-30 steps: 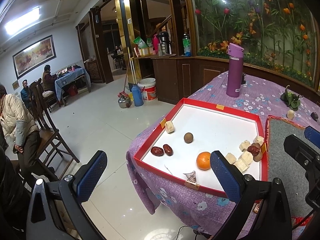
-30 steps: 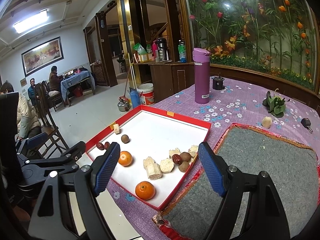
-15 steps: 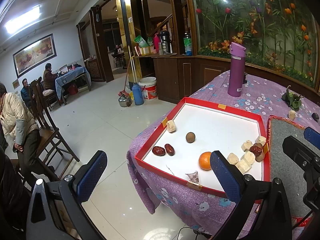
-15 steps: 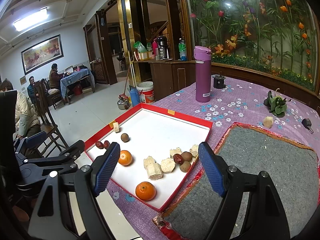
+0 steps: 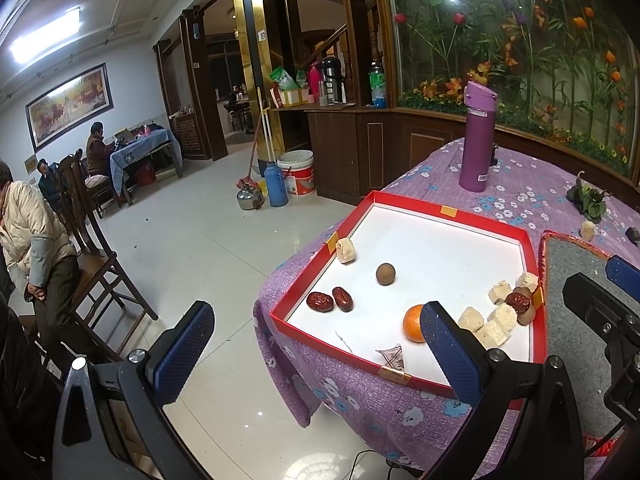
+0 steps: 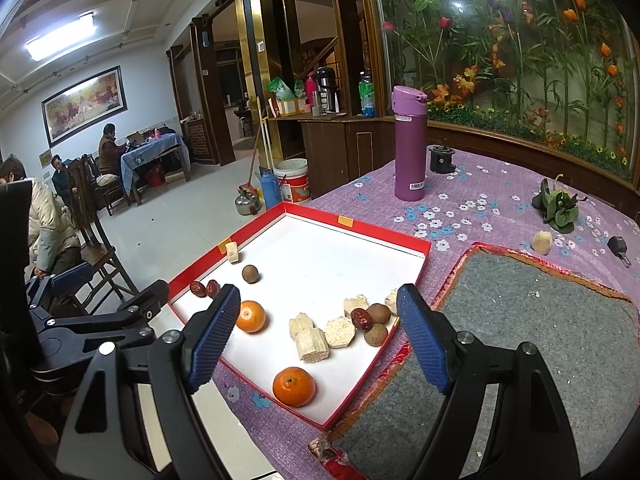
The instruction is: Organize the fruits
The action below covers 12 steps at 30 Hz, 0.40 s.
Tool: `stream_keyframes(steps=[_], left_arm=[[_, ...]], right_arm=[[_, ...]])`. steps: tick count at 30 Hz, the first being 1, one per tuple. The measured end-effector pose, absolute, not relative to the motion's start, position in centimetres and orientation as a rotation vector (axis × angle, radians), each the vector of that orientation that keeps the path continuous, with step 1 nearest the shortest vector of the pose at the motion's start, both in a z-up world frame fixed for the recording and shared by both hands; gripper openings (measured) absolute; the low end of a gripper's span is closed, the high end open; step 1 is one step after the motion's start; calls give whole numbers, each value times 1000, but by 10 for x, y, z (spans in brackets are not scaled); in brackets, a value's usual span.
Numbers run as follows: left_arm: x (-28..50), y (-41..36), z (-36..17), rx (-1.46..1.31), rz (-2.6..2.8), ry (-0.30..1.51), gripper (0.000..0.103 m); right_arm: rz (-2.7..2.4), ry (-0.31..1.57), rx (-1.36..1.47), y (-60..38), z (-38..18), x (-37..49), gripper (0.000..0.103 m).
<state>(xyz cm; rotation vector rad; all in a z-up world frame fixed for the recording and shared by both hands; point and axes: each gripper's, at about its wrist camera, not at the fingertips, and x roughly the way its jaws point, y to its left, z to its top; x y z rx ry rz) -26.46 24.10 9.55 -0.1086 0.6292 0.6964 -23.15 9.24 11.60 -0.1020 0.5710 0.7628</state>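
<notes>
A red-rimmed white tray (image 5: pixel 404 200) (image 6: pixel 352 222) lies on the purple tablecloth. It holds two oranges (image 6: pixel 294 386) (image 6: pixel 251 316), two red dates (image 5: pixel 330 300), a brown round fruit (image 5: pixel 385 273), and a cluster of pale chunks (image 6: pixel 316 336) with a date and brown fruits at the right wall. One orange (image 5: pixel 414 323) shows in the left wrist view. My left gripper (image 5: pixel 316 348) is open, off the tray's near left corner. My right gripper (image 6: pixel 316 340) is open above the tray's near side. Both are empty.
A grey felt mat (image 6: pixel 520 340) lies right of the tray. A purple flask (image 6: pixel 409 144), a small black object (image 6: pixel 442 159), a green sprig (image 6: pixel 558 206) and a loose pale chunk (image 6: pixel 542 242) stand behind. People sit at chairs (image 5: pixel 92 240) on the left.
Both views have shifted slightly, with the tray a little further right in each. No fruit has moved and both grippers stay open.
</notes>
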Motion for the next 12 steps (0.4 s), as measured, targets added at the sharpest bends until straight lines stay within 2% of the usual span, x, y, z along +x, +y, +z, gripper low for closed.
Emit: stream_keyframes(steps=[12], left_arm=[[-257,239,98,-63,679,584,103]], right_arm=[[759,598,-97,103,110,-219,81]])
